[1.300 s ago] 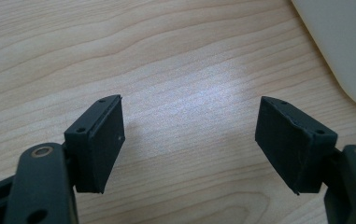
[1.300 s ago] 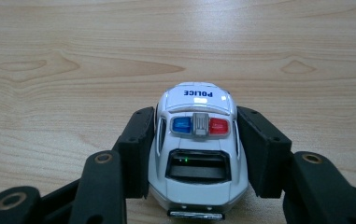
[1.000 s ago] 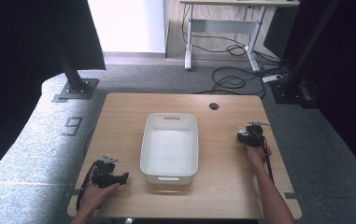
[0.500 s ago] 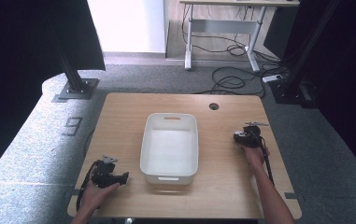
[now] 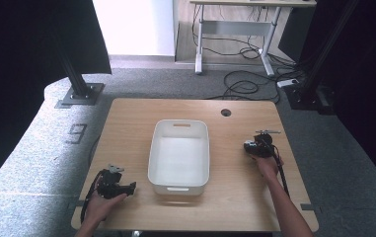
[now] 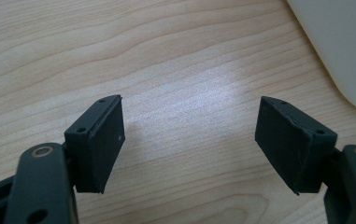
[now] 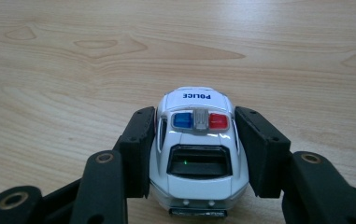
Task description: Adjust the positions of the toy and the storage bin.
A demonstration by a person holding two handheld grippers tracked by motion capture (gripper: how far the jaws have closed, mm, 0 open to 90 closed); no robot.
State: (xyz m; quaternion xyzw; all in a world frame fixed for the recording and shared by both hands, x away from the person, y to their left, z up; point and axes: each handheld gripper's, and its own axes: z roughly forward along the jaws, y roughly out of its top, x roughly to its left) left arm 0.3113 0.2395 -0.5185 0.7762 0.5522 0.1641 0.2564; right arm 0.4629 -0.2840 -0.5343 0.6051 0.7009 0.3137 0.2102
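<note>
A white toy police car [image 7: 196, 140] with blue and red roof lights sits between the jaws of my right gripper [image 7: 195, 114]. Both pads press on its sides, and its nose points away from the camera. I cannot tell whether its wheels touch the wood. In the high view the right gripper [image 5: 251, 147] is just right of the white bin [image 5: 154, 148], aimed toward it. My left gripper [image 6: 190, 102] is open with nothing between its pads, low over bare wood. It lies at the front left of the table [image 5: 129, 187], near the bin's front left corner [image 6: 344, 46].
The white bin is empty and stands in the middle of the wooden table [image 5: 131, 118]. A round cable hole [image 5: 226, 112] sits at the back right. A desk frame [image 5: 235, 29] and floor cables [image 5: 247, 86] lie beyond the table.
The right gripper with the car has drifted a little to the left, toward the bin. The left gripper has stayed where it was.
</note>
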